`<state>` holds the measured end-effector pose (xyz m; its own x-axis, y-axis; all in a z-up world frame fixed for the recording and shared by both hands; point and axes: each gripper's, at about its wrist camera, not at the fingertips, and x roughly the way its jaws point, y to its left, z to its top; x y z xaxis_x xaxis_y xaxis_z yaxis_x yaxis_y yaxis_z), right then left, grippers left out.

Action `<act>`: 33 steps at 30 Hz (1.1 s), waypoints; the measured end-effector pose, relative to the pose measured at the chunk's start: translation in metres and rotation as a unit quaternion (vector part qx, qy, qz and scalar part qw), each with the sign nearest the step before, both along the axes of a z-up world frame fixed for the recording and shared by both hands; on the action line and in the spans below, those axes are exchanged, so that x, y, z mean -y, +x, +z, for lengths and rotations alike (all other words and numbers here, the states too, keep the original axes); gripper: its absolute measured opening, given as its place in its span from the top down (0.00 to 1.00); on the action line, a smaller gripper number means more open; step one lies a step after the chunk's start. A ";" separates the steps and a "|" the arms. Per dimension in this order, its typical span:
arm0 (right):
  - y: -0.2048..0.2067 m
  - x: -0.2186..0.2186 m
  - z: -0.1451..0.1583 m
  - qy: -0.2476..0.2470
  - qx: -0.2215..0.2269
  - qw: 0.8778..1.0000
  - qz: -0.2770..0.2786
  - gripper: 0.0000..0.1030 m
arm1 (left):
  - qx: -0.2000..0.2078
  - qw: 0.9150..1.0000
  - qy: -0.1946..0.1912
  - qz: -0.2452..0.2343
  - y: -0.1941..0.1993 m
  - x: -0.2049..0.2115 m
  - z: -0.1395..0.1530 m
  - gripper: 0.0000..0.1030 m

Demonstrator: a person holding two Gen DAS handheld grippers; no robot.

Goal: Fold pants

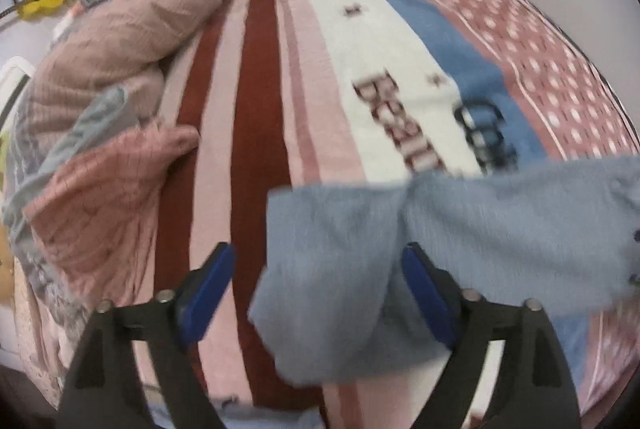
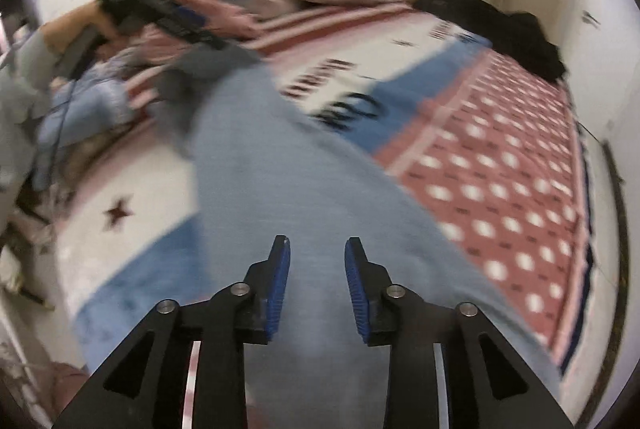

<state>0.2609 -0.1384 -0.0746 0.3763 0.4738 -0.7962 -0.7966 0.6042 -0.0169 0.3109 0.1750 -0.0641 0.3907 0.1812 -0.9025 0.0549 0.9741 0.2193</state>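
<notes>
Fold just laid: my left gripper (image 1: 318,293) wide apart, right gripper (image 2: 318,277) partly apart, nothing clamped. Pants (image 2: 280,169) on bed (image 2: 500,169). Next: regrip near edge, fold again.

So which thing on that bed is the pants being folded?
Look at the bed's patterned blanket with stripes, dots and lettering. The pants are the plain pale blue-grey cloth lying across it near both cameras, unpatterned, unlike the pink quilt heaped at the side.

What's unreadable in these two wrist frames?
- Pants: far end cut off by the right edge of the left view; motion blur hides the folds in both views.
- Bedspread lettering: blurred, partly under the pants.
- Left gripper in the right view: smeared, fingers indistinct.
- Dark pile: too blurred to identify.
</notes>
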 end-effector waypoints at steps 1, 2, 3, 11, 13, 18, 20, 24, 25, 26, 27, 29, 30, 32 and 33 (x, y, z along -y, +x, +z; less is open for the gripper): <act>-0.013 -0.010 -0.002 -0.001 -0.002 1.000 0.017 0.54 | -0.012 1.000 0.006 -0.011 -0.009 0.001 -0.005 0.16; -0.021 -0.017 -0.005 -0.004 -0.003 1.000 0.028 0.46 | -0.020 1.000 0.014 -0.016 -0.013 0.003 -0.009 0.16; -0.031 -0.024 -0.010 -0.008 0.000 0.999 0.039 0.37 | -0.029 0.999 0.024 -0.019 -0.017 0.003 -0.015 0.16; -0.063 -0.048 -0.050 -0.054 -0.008 0.996 0.063 0.36 | -0.065 0.995 0.073 0.020 -0.016 -0.018 -0.049 0.96; -0.063 -0.047 -0.051 -0.053 -0.007 0.997 0.059 0.36 | -0.042 0.996 0.063 0.054 -0.008 -0.036 -0.035 0.96; -0.056 -0.037 -0.045 -0.048 0.005 0.998 0.038 0.36 | -0.024 0.993 0.052 0.105 0.019 -0.069 -0.022 0.94; -0.050 -0.032 -0.045 -0.053 0.013 0.998 0.020 0.37 | -0.021 0.991 0.061 0.118 0.028 -0.070 -0.028 0.84; -0.038 -0.026 -0.051 -0.079 0.028 0.996 -0.010 0.38 | -0.008 0.976 0.147 0.158 0.046 -0.082 -0.035 0.38; -0.036 -0.024 -0.053 -0.083 0.028 0.996 -0.014 0.38 | -0.006 0.975 0.146 0.168 0.046 -0.087 -0.034 0.38; -0.034 -0.022 -0.055 -0.084 0.025 0.996 -0.018 0.38 | -0.005 0.973 0.133 0.187 0.045 -0.097 -0.032 0.38; -0.031 -0.019 -0.056 -0.082 0.022 0.996 -0.022 0.38 | -0.006 0.973 0.115 0.199 0.043 -0.104 -0.030 0.38; -0.026 -0.015 -0.058 -0.074 0.013 0.997 -0.029 0.38 | -0.004 0.976 0.100 0.194 0.037 -0.106 -0.025 0.38; -0.025 -0.014 -0.058 -0.074 0.013 0.997 -0.029 0.38 | 0.000 0.978 0.094 0.185 0.033 -0.105 -0.023 0.34; -0.025 -0.015 -0.059 -0.075 0.014 0.997 -0.027 0.38 | 0.005 0.984 0.051 0.168 0.024 -0.102 -0.019 0.21; -0.026 -0.015 -0.059 -0.076 0.015 0.997 -0.026 0.37 | -0.005 0.988 0.018 0.152 0.019 -0.100 -0.022 0.15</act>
